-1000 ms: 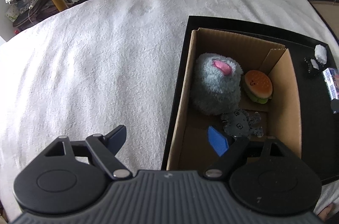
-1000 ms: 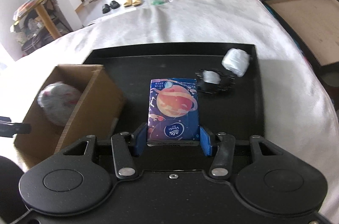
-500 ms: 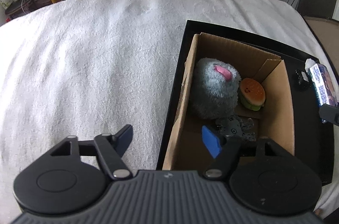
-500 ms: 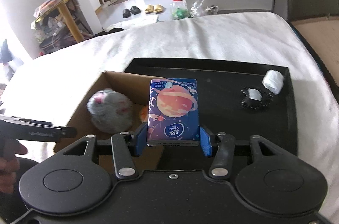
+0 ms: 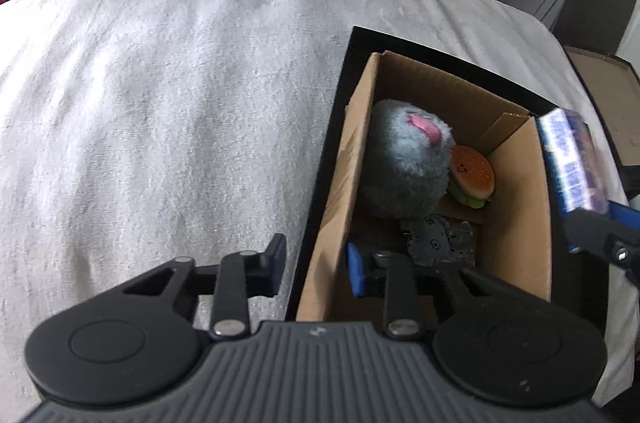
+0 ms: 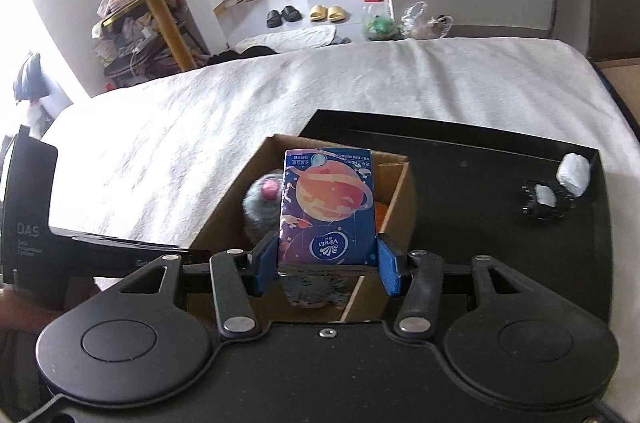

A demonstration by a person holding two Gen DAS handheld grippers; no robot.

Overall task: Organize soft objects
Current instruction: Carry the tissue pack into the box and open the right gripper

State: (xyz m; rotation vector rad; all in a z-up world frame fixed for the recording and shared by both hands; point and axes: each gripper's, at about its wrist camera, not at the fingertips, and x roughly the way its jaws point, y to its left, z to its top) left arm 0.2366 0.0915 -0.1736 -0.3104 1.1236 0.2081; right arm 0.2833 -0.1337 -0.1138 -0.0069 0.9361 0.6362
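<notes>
A cardboard box (image 5: 516, 223) stands on a black tray (image 5: 436, 57) on the white bed. In it lie a grey fluffy plush (image 5: 404, 163), a burger toy (image 5: 472, 177) and a grey patterned soft item (image 5: 432, 239). My right gripper (image 6: 326, 265) is shut on a blue tissue pack with a planet print (image 6: 328, 207) and holds it above the box (image 6: 400, 199). The pack also shows at the right of the left wrist view (image 5: 568, 159). My left gripper (image 5: 316, 263) is open and straddles the box's near left wall.
On the tray's far right (image 6: 480, 183) lie a black ring-shaped item (image 6: 544, 203) and a white wad (image 6: 574, 175). The white bedcover (image 5: 160, 103) spreads to the left. A yellow-legged table (image 6: 164, 19) and slippers (image 6: 304, 13) are on the floor beyond.
My right gripper has carried the tissue pack left from the tray to above the box. My left gripper has narrowed around the box's left wall.
</notes>
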